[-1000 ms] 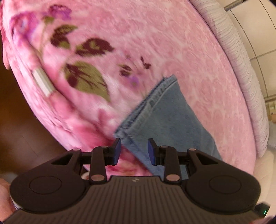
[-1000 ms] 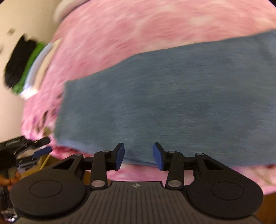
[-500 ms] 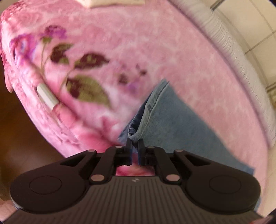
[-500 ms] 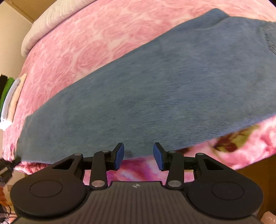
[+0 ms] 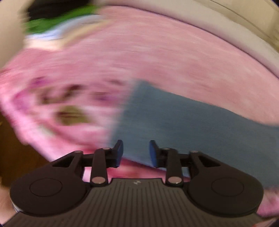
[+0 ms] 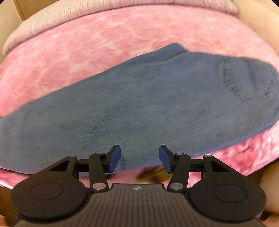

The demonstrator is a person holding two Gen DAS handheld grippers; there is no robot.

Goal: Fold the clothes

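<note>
Blue jeans (image 6: 139,104) lie flat across a pink floral blanket (image 6: 87,45) on a bed, with a back pocket (image 6: 244,80) at the right in the right wrist view. The leg end of the jeans (image 5: 183,122) shows in the blurred left wrist view. My left gripper (image 5: 136,153) is open and empty, just at the near edge of the leg end. My right gripper (image 6: 139,158) is open and empty over the near edge of the jeans, around mid-length.
A pile of folded clothes (image 5: 52,22), black, green and white, sits at the far left of the bed. A pale ribbed cover (image 6: 87,14) runs along the bed's far side. The bed's near edge drops to a brown floor (image 5: 21,153).
My left gripper was shut on the jeans' hem half a second ago and is open now, and its view has swung. My right gripper slid right along the jeans, bringing the pocket into view.
</note>
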